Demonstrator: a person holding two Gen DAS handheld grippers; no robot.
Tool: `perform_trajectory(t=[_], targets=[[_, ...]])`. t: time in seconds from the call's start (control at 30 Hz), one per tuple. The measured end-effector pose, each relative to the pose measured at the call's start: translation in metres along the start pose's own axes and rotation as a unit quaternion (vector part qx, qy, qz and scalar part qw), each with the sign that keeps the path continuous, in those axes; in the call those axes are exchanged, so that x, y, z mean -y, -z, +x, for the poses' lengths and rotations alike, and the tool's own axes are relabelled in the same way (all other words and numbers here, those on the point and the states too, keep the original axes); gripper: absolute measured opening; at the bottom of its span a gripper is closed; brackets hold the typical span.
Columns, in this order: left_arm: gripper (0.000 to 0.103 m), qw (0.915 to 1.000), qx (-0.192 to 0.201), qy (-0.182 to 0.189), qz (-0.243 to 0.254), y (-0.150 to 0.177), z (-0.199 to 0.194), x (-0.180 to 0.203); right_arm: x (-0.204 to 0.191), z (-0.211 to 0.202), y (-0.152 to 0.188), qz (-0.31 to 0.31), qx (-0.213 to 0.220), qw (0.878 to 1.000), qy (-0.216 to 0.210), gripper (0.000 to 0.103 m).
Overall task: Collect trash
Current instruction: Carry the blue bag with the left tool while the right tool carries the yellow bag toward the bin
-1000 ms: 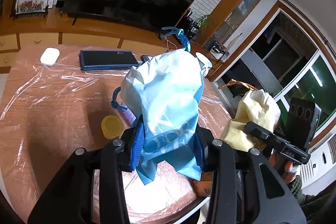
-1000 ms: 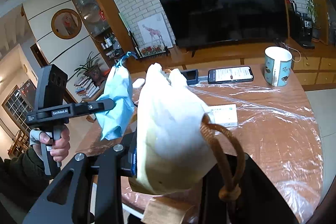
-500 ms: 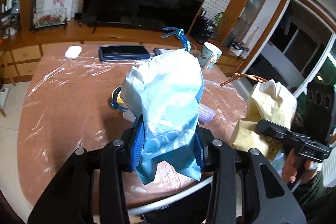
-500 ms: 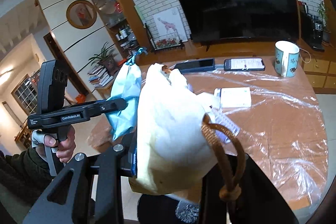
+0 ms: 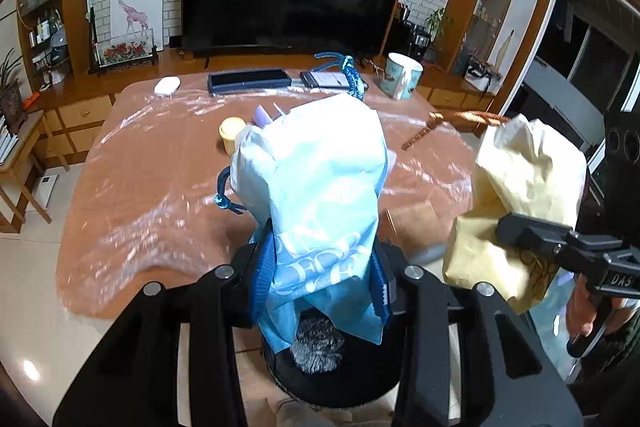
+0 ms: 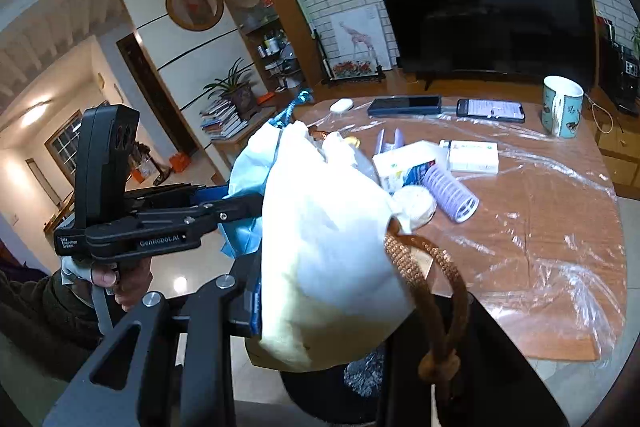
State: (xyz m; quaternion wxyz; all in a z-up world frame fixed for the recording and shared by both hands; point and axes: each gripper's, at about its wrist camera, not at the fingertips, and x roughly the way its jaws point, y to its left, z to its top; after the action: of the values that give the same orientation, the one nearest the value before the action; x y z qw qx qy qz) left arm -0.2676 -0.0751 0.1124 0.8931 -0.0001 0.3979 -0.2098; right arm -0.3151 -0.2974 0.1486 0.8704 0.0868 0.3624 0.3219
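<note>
Both claws have drawn back from the plastic-covered table (image 5: 160, 187), left claw (image 5: 320, 279) clamping blue bag (image 5: 320, 179), right claw (image 6: 320, 299) cream bag (image 6: 320, 247).

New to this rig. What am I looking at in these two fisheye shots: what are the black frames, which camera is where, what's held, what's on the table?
There is no robot: a person holds one handheld two-finger gripper in each hand, and each carries a fisheye camera looking forward along its fingers. The black frames at the bottom of each picture are that gripper's own body.

In the left wrist view, the left gripper is shut on a light blue bag. In the right wrist view, the right gripper is shut on a cream bag with a brown cord handle. Each view also shows the other gripper from the side.

Below both bags sits a dark bin on the floor.

The table, covered in clear plastic film, holds a mug, two phones, small boxes, a purple hair roller and a yellow jar.
</note>
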Motion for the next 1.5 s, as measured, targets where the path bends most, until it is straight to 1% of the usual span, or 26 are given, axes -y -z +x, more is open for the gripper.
perform_trajectory(t=[0.27,0.47,0.73,1.13,1.5], targets=[[0.042,0.9994,-0.014,-0.021,0.022,0.032,-0.008,0.022,-0.008,-0.006,0.026,-0.002,-0.022,1.0,-0.001,0.032],[0.042,0.9986,-0.024,-0.033,0.034,0.048,-0.011,0.03,-0.008,-0.008,0.042,-0.002,-0.037,0.999,-0.001,0.032],[0.042,0.9958,-0.044,-0.051,0.062,0.068,-0.009,0.041,-0.007,-0.007,0.058,0.0,-0.057,0.998,0.001,0.032],[0.042,0.9911,-0.082,-0.054,0.089,0.097,0.005,0.056,-0.001,0.006,0.081,0.007,-0.09,0.996,0.007,0.032],[0.042,0.9853,-0.121,-0.056,0.106,0.115,0.028,0.059,0.009,0.024,0.093,0.013,-0.113,0.993,0.022,0.032]])
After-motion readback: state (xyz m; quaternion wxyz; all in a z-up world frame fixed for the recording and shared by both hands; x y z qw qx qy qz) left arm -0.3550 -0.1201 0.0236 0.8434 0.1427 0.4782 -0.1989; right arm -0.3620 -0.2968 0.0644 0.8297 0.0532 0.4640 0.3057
